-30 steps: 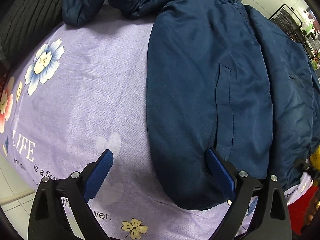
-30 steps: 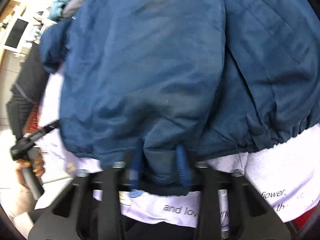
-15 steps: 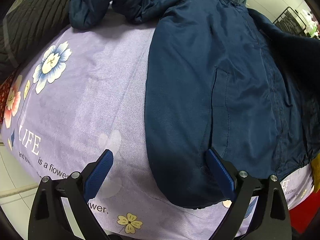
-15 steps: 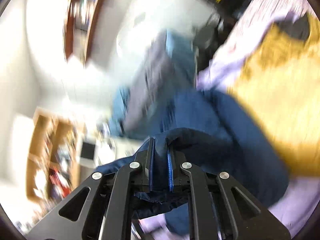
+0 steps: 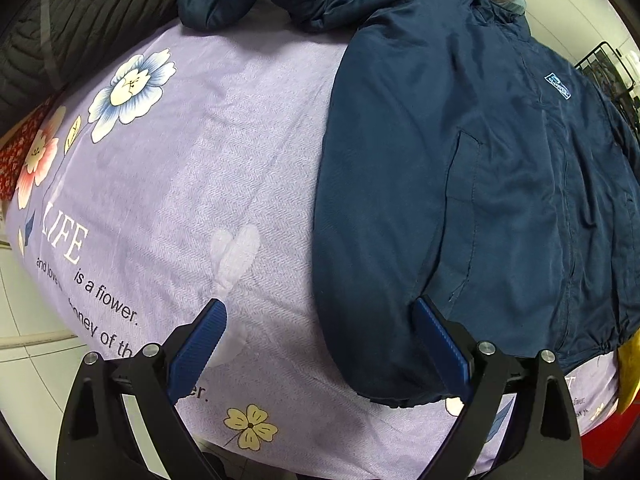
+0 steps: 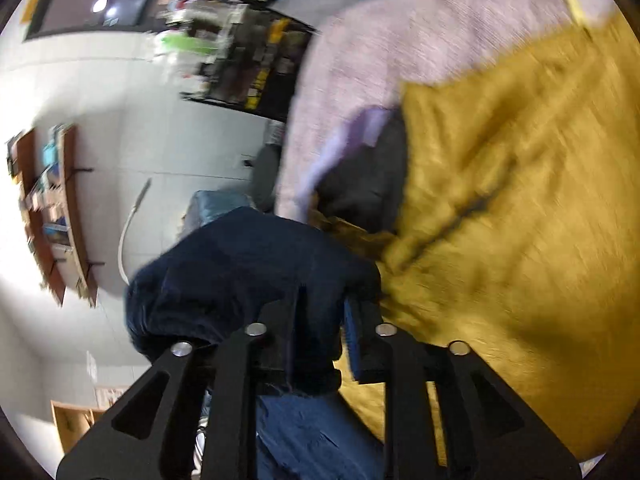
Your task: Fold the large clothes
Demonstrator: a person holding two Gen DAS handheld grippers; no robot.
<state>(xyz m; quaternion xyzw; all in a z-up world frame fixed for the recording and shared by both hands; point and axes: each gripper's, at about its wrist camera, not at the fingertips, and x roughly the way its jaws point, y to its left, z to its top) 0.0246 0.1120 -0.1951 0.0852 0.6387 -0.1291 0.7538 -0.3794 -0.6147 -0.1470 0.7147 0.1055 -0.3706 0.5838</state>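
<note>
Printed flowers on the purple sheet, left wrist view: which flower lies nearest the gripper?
The small yellow flower, just below the left gripper between its finger arms. The blue-and-white flower and the pink flower lie far up the purple sheet.

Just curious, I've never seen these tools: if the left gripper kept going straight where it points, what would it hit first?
Probably the lilac flowered bedsheet, right beside the navy jacket. The left gripper is open, one finger over the jacket's edge. Depth is unclear.
</note>
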